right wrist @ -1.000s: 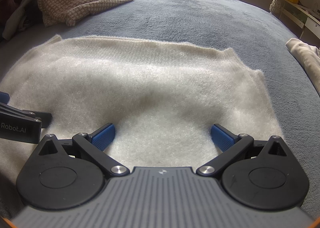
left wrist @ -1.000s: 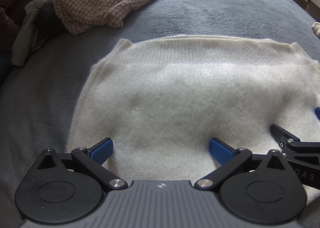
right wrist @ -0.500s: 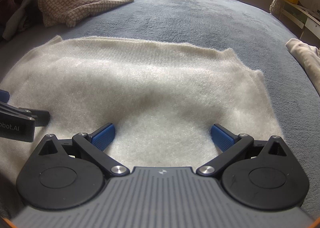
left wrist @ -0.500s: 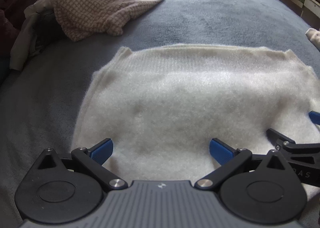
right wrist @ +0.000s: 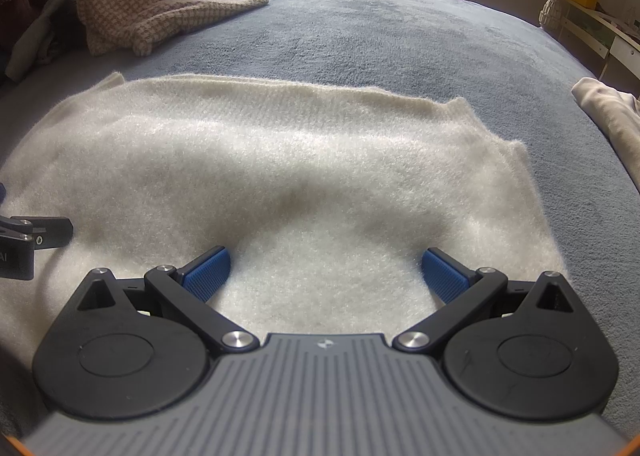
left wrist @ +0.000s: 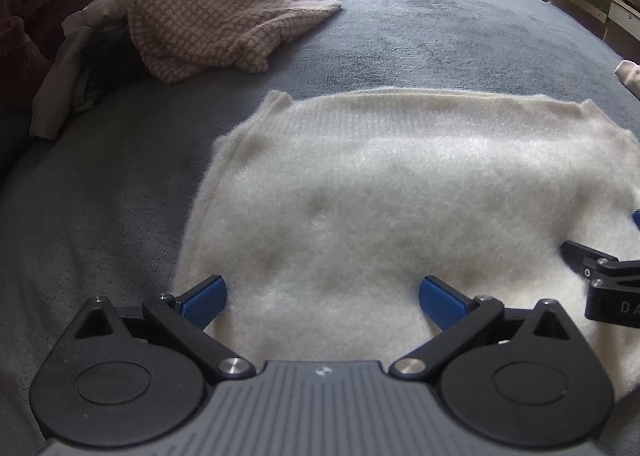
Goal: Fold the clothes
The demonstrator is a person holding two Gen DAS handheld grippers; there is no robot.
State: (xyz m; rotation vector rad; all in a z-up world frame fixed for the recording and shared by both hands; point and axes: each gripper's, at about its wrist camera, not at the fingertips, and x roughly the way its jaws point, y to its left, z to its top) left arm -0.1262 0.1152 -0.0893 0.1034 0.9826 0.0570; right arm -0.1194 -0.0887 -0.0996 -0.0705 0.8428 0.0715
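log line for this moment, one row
task: fold clothes | left gripper: open, over fuzzy cream knit sweater | right gripper: open, over sweater | sweater: flat on grey-blue blanket

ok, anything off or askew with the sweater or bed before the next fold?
Nothing damaged or spilled. The fluffy cream knit sweater lies flat on the grey-blue blanket, though its right edge steps unevenly. Both tongs, left and right, are open above it. Unfolded clothes pile sits far left.
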